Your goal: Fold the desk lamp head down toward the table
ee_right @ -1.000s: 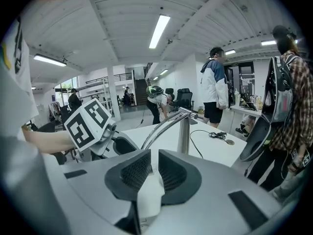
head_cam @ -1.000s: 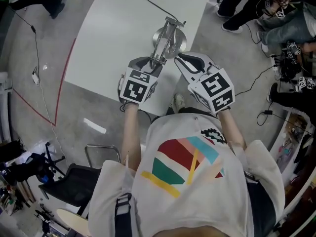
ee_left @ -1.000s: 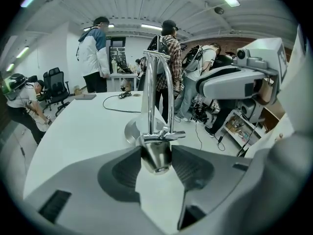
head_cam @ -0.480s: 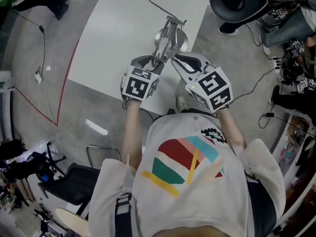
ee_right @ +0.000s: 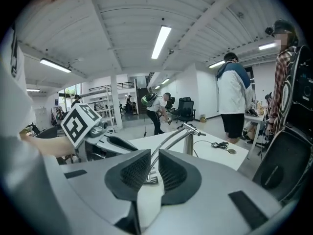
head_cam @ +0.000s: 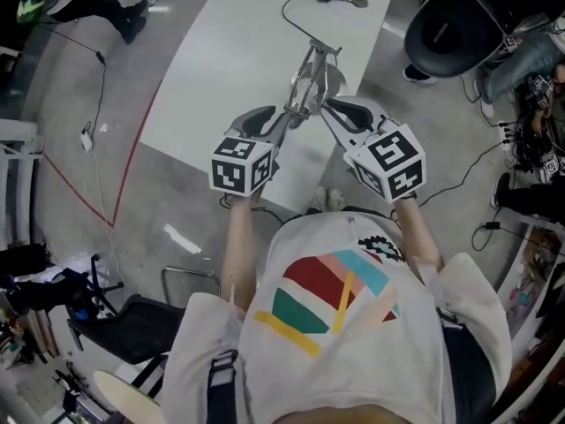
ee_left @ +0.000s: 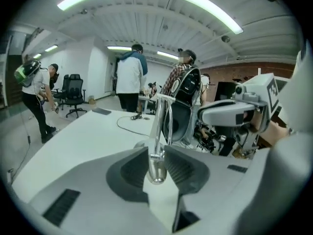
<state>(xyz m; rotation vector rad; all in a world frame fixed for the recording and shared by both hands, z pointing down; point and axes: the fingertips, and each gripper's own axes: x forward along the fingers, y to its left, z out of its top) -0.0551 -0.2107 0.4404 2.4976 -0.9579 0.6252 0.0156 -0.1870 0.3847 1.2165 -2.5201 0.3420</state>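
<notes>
A chrome desk lamp (head_cam: 305,87) stands on the white table (head_cam: 221,60), its round base (head_cam: 327,79) under the raised thin arm rods. My left gripper (head_cam: 281,124) reaches it from the left. In the left gripper view that gripper's (ee_left: 156,166) jaws are closing, with the pads against the lamp's silvery cylindrical head (ee_left: 156,173). My right gripper (head_cam: 328,113) comes in from the right. In the right gripper view that gripper (ee_right: 152,173) is shut on the lamp's arm rods (ee_right: 168,141), which run up to a hinge (ee_right: 190,127).
The lamp's black cable (head_cam: 296,11) runs to the table's far end. A black chair (head_cam: 455,25) stands beyond the table's right corner. Several people (ee_left: 131,77) stand behind the table. More cables (head_cam: 463,144) lie on the floor at the right.
Both grippers have risen, and the lamp's arm and head end have come up with them. The left jaws have narrowed around the cylindrical head. The right jaws stay shut.
</notes>
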